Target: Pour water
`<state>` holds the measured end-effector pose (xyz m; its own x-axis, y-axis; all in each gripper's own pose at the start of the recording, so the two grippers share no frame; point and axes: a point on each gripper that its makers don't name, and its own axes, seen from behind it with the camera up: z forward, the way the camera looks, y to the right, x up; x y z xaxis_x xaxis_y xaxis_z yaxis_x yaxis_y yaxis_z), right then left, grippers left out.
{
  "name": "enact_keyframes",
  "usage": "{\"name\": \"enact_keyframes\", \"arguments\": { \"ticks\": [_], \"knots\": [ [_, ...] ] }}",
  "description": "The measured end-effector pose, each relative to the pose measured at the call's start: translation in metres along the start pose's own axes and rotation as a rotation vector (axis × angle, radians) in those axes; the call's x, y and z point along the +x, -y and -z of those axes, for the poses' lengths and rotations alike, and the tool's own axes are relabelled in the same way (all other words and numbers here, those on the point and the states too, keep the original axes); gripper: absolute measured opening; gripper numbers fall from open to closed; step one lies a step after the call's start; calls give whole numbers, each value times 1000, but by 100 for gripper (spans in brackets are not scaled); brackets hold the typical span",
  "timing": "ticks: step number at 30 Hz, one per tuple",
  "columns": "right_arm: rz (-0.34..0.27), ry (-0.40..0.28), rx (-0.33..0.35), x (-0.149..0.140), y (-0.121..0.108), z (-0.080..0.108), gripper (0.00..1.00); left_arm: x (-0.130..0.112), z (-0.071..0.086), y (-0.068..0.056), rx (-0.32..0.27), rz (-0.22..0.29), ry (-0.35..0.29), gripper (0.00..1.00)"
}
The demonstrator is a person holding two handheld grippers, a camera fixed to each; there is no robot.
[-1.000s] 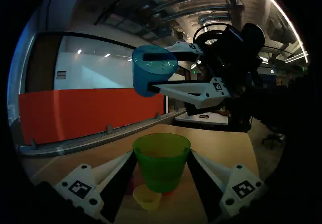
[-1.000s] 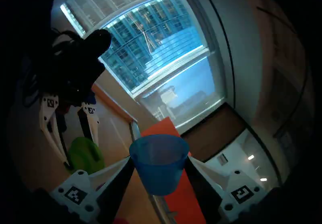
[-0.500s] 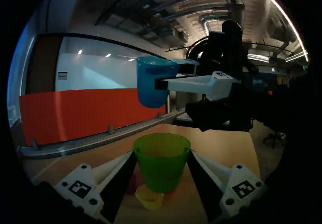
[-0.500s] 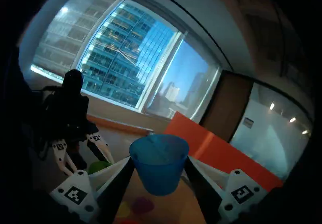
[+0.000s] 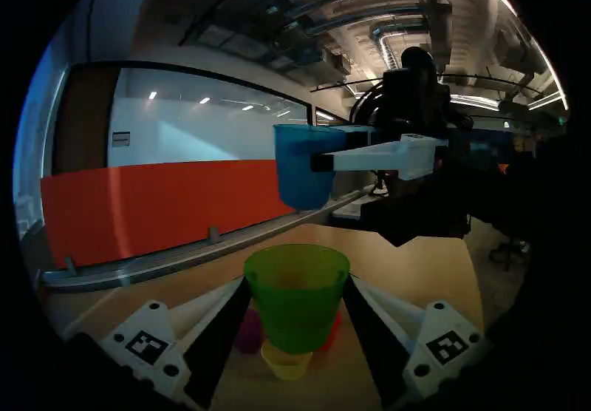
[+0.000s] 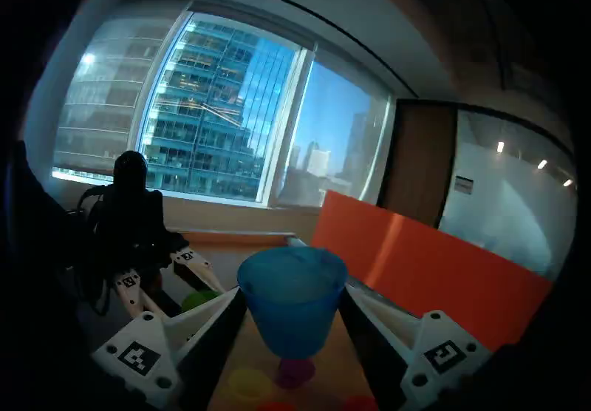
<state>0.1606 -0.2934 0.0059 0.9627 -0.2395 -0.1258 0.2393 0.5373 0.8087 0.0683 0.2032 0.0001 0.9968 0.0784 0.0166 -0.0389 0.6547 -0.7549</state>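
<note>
My left gripper [image 5: 297,309] is shut on a green cup [image 5: 297,296], held upright above the wooden table [image 5: 414,259]. In the left gripper view the blue cup [image 5: 304,165] hangs upright higher up and beyond the green one, clamped between the white fingers [image 5: 380,157] of the other gripper. In the right gripper view my right gripper [image 6: 292,313] is shut on that blue cup [image 6: 292,309], level, rim up. Further off to the left, the left gripper [image 6: 166,282] shows with the green cup [image 6: 198,299] between its fingers.
Small yellow [image 5: 287,361], purple [image 5: 250,330] and red [image 5: 330,331] cups stand on the table below the green cup. An orange panel [image 5: 162,204] with a metal rail runs along the table's far side. Large windows [image 6: 221,123] lie behind the left gripper.
The blue cup has swung back from a tilt to upright and moved right in the left gripper view. The green cup stays where it was.
</note>
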Motion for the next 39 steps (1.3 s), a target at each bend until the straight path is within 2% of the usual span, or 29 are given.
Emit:
{"name": "enact_keyframes", "arguments": {
  "ticks": [15,23,32,39],
  "knots": [
    [-103,26,20,-28,7,17,87,-6,8,22,47,-4,20,85],
    [-127,34,41,-36,14,19,87,-8,11,31,65,-18,37,85],
    [-139,56,98,-55,39,19,87,-16,13,47,92,-11,57,85],
    [-165,69,133,-74,56,17,87,-33,14,61,112,6,95,85]
  ]
}}
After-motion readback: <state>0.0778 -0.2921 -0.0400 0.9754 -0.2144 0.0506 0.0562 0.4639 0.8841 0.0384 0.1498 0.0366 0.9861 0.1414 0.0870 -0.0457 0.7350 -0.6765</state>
